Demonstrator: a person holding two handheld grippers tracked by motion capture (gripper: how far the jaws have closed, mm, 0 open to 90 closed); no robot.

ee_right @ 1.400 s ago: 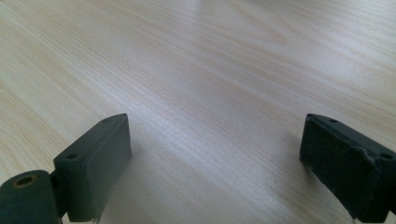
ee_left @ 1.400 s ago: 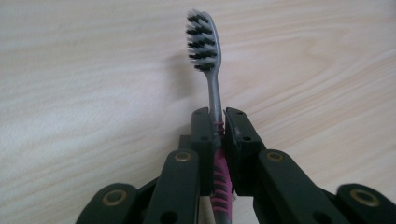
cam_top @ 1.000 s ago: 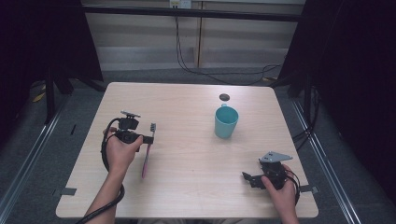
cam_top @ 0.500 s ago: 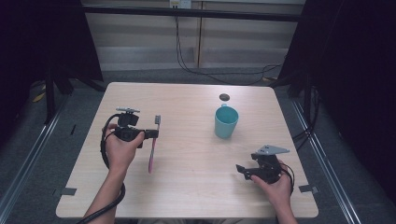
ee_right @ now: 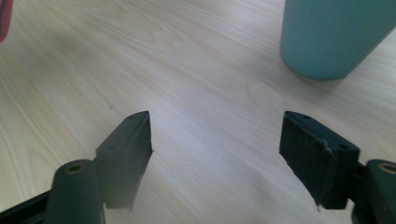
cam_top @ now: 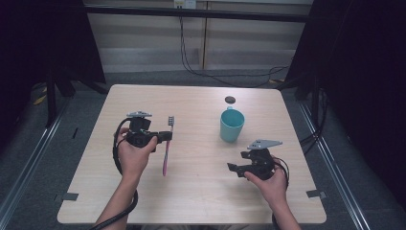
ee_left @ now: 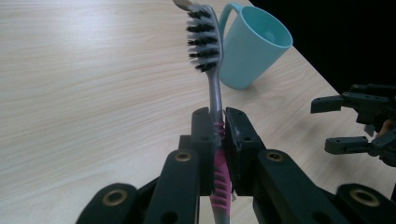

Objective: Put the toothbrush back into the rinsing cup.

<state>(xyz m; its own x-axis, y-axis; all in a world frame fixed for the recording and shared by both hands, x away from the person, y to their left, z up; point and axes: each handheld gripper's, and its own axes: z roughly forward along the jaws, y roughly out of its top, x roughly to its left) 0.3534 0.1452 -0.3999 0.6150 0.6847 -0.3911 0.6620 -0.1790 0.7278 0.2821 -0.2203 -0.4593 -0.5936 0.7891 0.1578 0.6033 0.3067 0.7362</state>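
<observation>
Two hand-held grippers: left (ee_left: 219, 135) pinches a ribbed pink toothbrush (ee_left: 212, 88); right (ee_right: 217, 154), empty, has been narrowing.

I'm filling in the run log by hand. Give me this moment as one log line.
left gripper: shut on toothbrush, lifted | right gripper: jaws closing, nothing between | cup: upright on table

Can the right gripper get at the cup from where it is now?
Probably yes. The right gripper is open, nothing between its jaws, which have just been closing a little. The cup stands upright just beyond it with bare table between. The left gripper, clamping the toothbrush, is off to the side.
</observation>
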